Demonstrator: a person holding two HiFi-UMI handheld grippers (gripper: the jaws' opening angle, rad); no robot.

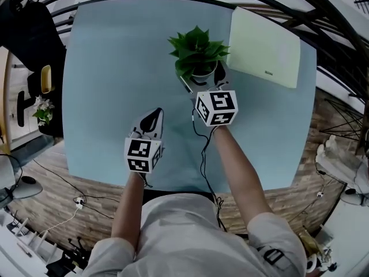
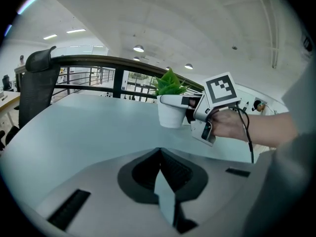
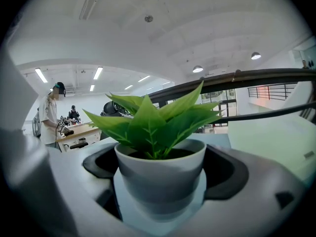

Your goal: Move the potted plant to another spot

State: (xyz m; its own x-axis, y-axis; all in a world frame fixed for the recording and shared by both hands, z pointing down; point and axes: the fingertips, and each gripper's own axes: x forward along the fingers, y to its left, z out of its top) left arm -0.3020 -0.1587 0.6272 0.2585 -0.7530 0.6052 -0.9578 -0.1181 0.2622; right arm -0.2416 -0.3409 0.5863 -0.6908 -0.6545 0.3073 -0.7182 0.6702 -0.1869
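Observation:
The potted plant [image 1: 198, 55], green leaves in a small white pot, is at the back middle of the pale blue table [image 1: 104, 85]. My right gripper [image 1: 203, 78] is shut on the pot, one jaw on each side of it. The pot [image 3: 160, 174] fills the right gripper view between the jaws. The left gripper view shows the pot [image 2: 171, 111] held from the right; I cannot tell whether it rests on the table. My left gripper [image 1: 154, 116] hovers shut and empty over the table's front middle, left of the plant, its fingers [image 2: 165, 201] pressed together.
A pale green board [image 1: 265, 46] lies on the table's back right corner, close to the plant. A black chair [image 1: 26, 30] stands at the left edge. A black cable [image 1: 203, 149] trails from the right gripper. A person [image 3: 49, 117] stands far off.

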